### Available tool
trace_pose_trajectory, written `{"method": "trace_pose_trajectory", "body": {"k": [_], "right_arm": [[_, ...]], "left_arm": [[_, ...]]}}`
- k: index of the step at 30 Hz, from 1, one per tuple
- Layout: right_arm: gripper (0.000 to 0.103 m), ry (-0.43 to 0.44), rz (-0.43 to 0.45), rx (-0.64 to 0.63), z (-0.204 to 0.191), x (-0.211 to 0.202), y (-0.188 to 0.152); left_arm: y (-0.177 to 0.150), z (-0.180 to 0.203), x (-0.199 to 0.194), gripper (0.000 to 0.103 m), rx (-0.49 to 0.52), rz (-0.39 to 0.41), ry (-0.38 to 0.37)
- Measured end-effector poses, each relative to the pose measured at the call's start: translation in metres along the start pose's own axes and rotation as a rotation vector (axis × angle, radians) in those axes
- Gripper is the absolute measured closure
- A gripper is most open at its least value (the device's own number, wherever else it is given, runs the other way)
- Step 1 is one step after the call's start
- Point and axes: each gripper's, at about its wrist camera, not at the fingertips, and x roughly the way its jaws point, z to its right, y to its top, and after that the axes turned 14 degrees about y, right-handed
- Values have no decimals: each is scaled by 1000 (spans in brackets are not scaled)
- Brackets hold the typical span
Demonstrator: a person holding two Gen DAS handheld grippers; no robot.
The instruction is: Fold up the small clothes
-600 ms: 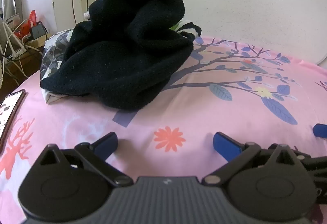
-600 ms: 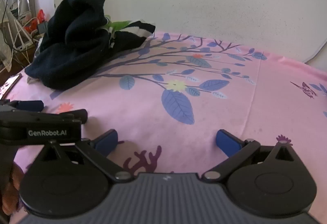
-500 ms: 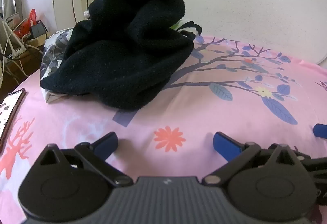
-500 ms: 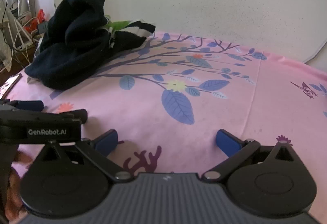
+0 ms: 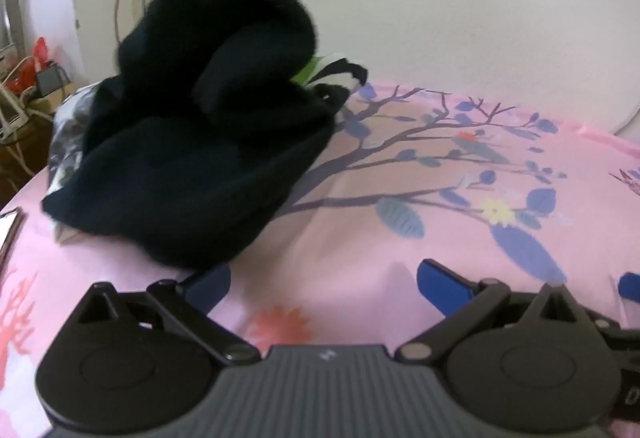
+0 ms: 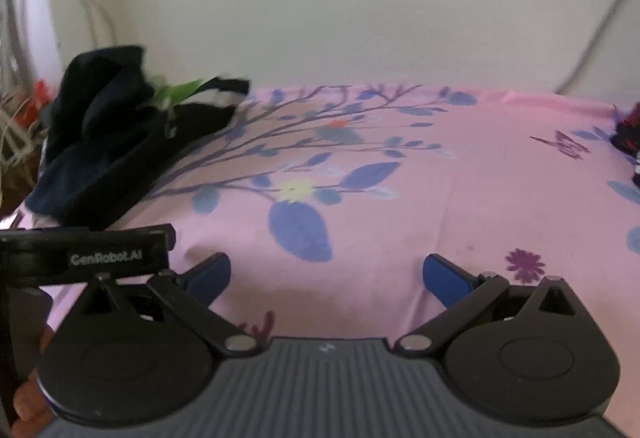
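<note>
A heap of clothes topped by a black fleece garment (image 5: 192, 158) lies at the left of the pink flowered sheet (image 5: 400, 166). A green, white and black garment (image 5: 328, 68) sticks out behind it. My left gripper (image 5: 324, 282) is open and empty, its left finger close to the fleece's near edge. In the right wrist view the heap (image 6: 112, 142) lies far left. My right gripper (image 6: 326, 276) is open and empty over bare sheet (image 6: 440, 166). The left gripper's body (image 6: 88, 254) shows at its left.
A phone (image 5: 8, 230) lies at the sheet's left edge. Cables and a power strip (image 5: 16, 106) sit beyond the bed on the left. A dark red and black item (image 6: 628, 134) lies at the right edge. A pale wall stands behind.
My left gripper has moved forward, close to the fleece's near edge. My right gripper has swung to the right, so the heap now sits farther left and a dark item shows at right.
</note>
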Motion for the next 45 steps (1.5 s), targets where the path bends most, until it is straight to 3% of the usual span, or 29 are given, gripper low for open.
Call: {"method": "trace_pose_trajectory", "body": {"k": [5, 33, 40, 45], "right_arm": [[6, 4, 6, 20, 3, 0, 1], [6, 9, 11, 20, 5, -1, 1], [6, 62, 4, 26, 11, 0, 3], [6, 110, 47, 84, 20, -6, 2]], "left_arm": [[4, 14, 6, 0, 33, -3, -21], [10, 12, 5, 0, 33, -12, -42], [9, 13, 3, 0, 37, -3, -38], [9, 12, 3, 0, 34, -7, -38]]}}
